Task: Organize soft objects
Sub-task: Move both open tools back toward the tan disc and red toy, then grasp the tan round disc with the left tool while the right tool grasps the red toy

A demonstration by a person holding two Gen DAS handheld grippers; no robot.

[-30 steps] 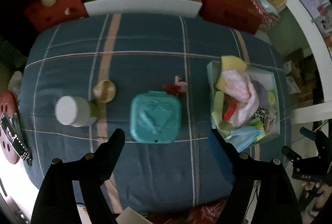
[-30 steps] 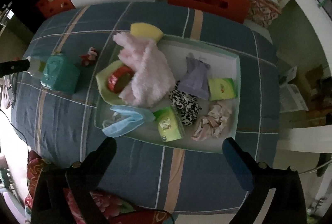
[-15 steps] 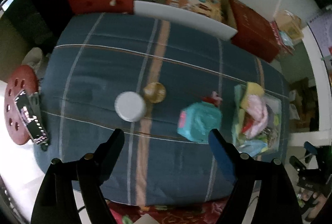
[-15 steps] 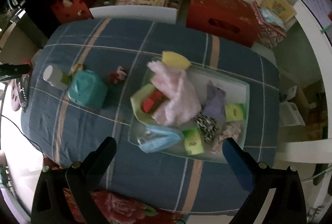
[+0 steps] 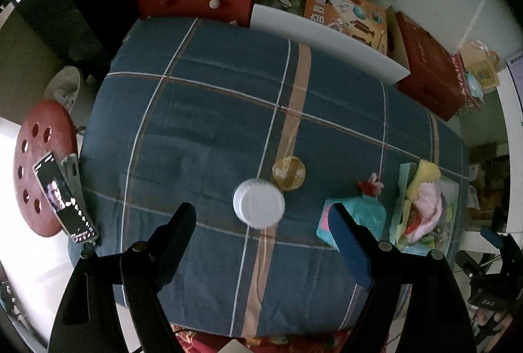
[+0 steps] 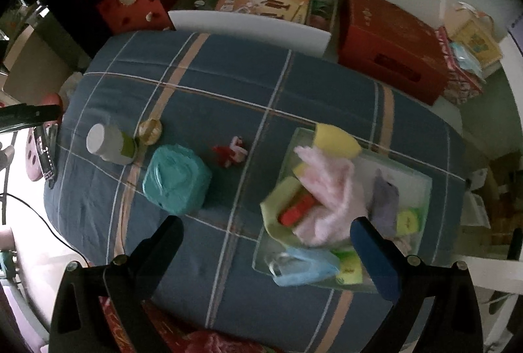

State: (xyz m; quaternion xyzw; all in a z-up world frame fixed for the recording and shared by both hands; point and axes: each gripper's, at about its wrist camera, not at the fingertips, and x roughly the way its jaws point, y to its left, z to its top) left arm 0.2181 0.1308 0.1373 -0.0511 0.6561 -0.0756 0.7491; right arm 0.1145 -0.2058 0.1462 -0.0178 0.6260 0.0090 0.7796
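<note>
Both grippers point nearly straight down over the table with the blue plaid cloth (image 5: 202,130), neither touching anything.

Left gripper (image 5: 261,219): jaws spread wide, empty. The white-capped bottle (image 5: 259,203) sits on the cloth between the fingertips in view, well below them. From this top-down angle only its cap shows. A round amber lid or dish (image 5: 289,173) is just beside it; can't tell which. The right finger covers part of the teal packet (image 5: 359,212). The tray (image 5: 403,189) of soft things is squeezed into the right edge, contents mostly unreadable.

Right gripper (image 6: 264,235): jaws spread wide, empty. Soft things sit piled in the glass tray (image 6: 421,186) on the right side of the table: yellow sponge (image 6: 333,140), pink fluffy cloth (image 6: 330,189), purple pouch (image 6: 385,199), blue mask (image 6: 304,264), small green packs (image 6: 408,220). This part is motion-blurred. The right finger hides the tray's near corner. A red item (image 6: 295,212) lies half under the pink cloth; can't identify it.

Outside the tray: small red-and-pink toy (image 6: 230,153), too small to make out, near the teal packet.
</note>
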